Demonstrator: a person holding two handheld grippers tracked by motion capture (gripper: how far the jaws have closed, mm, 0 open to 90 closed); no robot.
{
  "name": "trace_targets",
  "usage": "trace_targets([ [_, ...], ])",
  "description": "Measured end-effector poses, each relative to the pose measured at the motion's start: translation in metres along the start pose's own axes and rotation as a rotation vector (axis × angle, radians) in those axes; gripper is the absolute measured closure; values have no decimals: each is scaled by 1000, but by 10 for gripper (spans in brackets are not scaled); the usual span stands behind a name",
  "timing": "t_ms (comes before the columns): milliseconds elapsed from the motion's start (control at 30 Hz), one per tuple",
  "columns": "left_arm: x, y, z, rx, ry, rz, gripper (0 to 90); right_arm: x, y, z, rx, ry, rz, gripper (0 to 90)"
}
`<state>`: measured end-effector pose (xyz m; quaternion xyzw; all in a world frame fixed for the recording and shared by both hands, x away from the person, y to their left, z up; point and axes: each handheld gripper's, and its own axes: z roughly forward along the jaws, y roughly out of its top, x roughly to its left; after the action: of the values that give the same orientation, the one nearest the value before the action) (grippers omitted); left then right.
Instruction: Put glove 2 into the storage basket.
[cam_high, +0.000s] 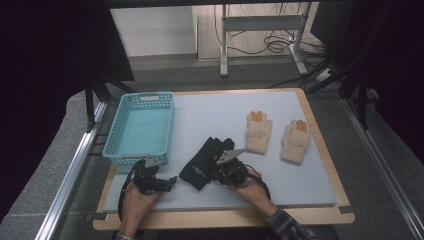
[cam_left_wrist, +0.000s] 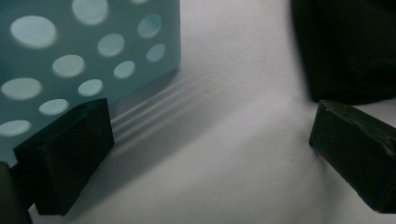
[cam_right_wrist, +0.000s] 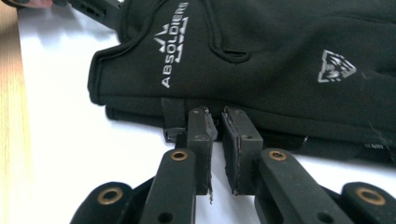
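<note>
Right gripper (cam_right_wrist: 215, 122) jaws barely parted at black gloves' (cam_right_wrist: 261, 60) edge (left gripper (cam_left_wrist: 210, 154) wide open).

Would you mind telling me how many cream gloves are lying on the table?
2: one cream glove right of the black gloves, the other further right near the table edge; none looks hidden.

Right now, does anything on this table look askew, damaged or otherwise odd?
Nothing looks damaged or spilled. The black gloves lie stacked at an angle near the front edge, while the two cream gloves lie flat, side by side. The blue basket sits upright at the left. The right gripper has its jaws almost together at the black gloves' edge.
</note>
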<state>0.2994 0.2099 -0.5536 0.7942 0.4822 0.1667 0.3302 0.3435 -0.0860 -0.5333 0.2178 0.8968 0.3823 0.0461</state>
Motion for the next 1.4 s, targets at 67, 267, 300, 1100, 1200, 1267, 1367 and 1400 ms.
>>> trace_targets([
  [67,0,0,0,0,2,2,3,1,2,2,0,2,-2,783],
  [267,-1,0,1,-1,4,1,0,-2,-1,-9,-1,-20,-8,718],
  [300,-1,0,1,-2,4,0,0,-4,-2,-12,-8,-28,-3,705],
  [1100,-1,0,1,-3,2,-1,0,-70,-77,-94,-27,-309,149,104],
  [1200,0,0,1,-3,0,-2,0,-72,-81,-92,-7,-311,144,81],
  [1267,0,0,1,-3,0,-3,0,-71,-82,-91,-2,-316,134,70],
  [1367,0,0,1,-3,-1,-3,0,-71,-82,-91,-2,-316,134,66],
  [1400,0,0,1,-3,-1,-3,0,-71,-82,-91,-3,-317,134,66],
])
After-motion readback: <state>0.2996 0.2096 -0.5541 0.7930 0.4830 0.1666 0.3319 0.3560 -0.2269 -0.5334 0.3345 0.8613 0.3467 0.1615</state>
